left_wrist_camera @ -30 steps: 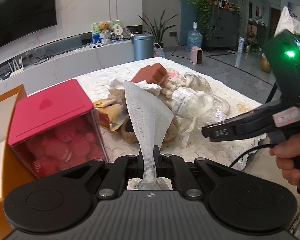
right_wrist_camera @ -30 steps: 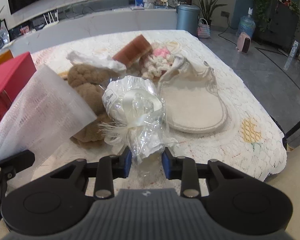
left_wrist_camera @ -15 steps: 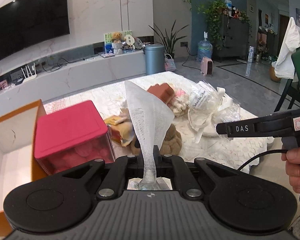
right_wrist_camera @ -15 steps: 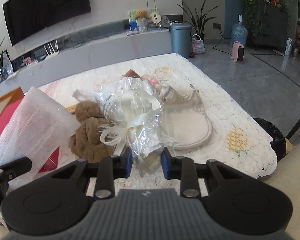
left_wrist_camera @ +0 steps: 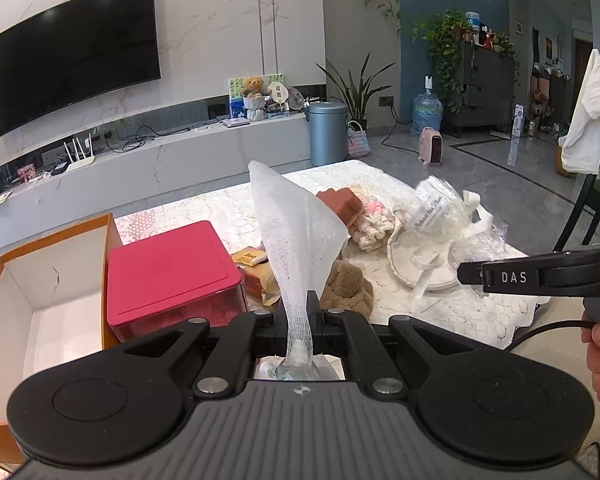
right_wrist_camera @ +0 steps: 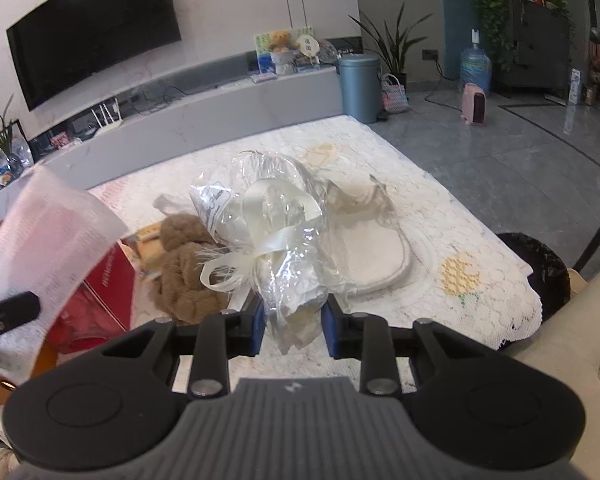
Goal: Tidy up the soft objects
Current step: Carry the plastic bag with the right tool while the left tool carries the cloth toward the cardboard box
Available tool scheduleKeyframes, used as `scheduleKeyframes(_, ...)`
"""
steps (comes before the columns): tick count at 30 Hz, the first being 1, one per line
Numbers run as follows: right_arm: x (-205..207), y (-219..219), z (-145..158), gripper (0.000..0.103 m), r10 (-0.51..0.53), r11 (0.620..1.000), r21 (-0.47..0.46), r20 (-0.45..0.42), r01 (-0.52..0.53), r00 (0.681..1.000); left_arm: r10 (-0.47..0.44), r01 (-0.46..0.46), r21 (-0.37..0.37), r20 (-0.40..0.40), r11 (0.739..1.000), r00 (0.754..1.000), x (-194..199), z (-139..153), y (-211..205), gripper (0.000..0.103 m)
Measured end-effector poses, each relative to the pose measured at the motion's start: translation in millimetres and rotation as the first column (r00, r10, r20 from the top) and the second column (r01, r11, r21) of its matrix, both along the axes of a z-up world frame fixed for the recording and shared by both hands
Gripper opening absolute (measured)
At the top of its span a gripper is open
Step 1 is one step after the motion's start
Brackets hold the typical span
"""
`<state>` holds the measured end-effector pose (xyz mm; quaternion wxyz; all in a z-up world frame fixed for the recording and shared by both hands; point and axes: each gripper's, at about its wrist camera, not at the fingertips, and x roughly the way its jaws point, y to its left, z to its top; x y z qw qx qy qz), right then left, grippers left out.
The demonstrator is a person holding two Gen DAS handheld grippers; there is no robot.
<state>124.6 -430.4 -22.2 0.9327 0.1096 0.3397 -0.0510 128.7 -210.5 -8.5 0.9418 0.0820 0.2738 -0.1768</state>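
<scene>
The left tongs [left_wrist_camera: 300, 316] were clamped fully shut on the narrow end of a white mesh foam sleeve [left_wrist_camera: 296, 232], which fanned upward and away from them, its long axis running almost straight out along the fingers. The right tongs [right_wrist_camera: 294, 320] stood partly open but pressed on the crumpled neck of a clear cellophane gift bundle tied with a cream ribbon [right_wrist_camera: 268, 216], which rose ahead of them clear of the lace-covered counter [right_wrist_camera: 460, 216].

Both soft things were therefore in the air, each held from its lower end. The open orange cardboard box with a white inside [left_wrist_camera: 56, 280] sat at the left edge of the counter, just beside a pink-lidded clear container [left_wrist_camera: 168, 268]. It lay to the left of the left tongs and close to them, while the right tongs, seen from the left wrist as a black arm [left_wrist_camera: 540, 278], were well over to the right. So the left hand was judged the nearer for a drop into the box.

Left on the counter were a brown plush toy [right_wrist_camera: 184, 268] and a cream fabric slipper [right_wrist_camera: 372, 252]; whether the bundle's tail touched the slipper could not be told.
</scene>
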Motion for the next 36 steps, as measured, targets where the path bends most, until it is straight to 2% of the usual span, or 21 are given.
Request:
scheduleKeyframes(5,-13,7,30,0.028,0.04,0.998,0.039,0.088,-0.044,0.995,0.008,-0.008,-0.009,0.041,1.0,0.999,-10,14,0,0.006)
scheduleKeyframes(7,-22,14,46,0.028,0.042,0.999,0.014,0.116,-0.043,0.992,0.006,-0.005,-0.016,0.065,1.0,0.998,-14,21,0,0.006)
scheduleKeyframes(10,-35,27,67,0.028,0.05,0.999,-0.015,0.165,-0.049,0.985,0.002,0.001,-0.068,0.045,0.998,0.999,-17,32,8,0.006)
scheduleKeyframes(15,-48,60,95,0.029,0.061,0.997,-0.056,0.217,-0.05,0.974,0.038,-0.022,-0.129,0.124,0.991,0.992,-30,59,31,0.006)
scheduleKeyframes(21,-51,113,121,0.029,0.127,0.99,-0.093,0.273,-0.106,0.953,0.119,-0.07,-0.253,0.185,0.965,0.976,-37,91,87,0.006)
scheduleKeyframes(23,-50,134,127,0.029,0.18,0.981,-0.127,0.296,-0.148,0.938,0.164,-0.106,-0.298,0.178,0.949,0.97,-35,97,109,0.006)
scheduleKeyframes(27,-43,175,136,0.029,0.219,0.975,-0.112,0.311,-0.193,0.925,0.225,-0.148,-0.387,0.16,0.91,0.961,-31,110,155,0.006)
scheduleKeyframes(29,-40,196,138,0.029,0.245,0.969,-0.107,0.317,-0.222,0.916,0.238,-0.157,-0.391,0.167,0.907,0.957,-31,116,172,0.006)
scheduleKeyframes(33,-28,235,134,0.029,0.292,0.956,-0.081,0.31,-0.281,0.905,0.252,-0.183,-0.35,0.161,0.919,0.954,-26,119,196,0.006)
scheduleKeyframes(36,-20,262,128,0.029,0.319,0.947,-0.068,0.3,-0.313,0.899,0.315,-0.253,-0.348,0.133,0.903,0.94,-22,107,210,0.006)
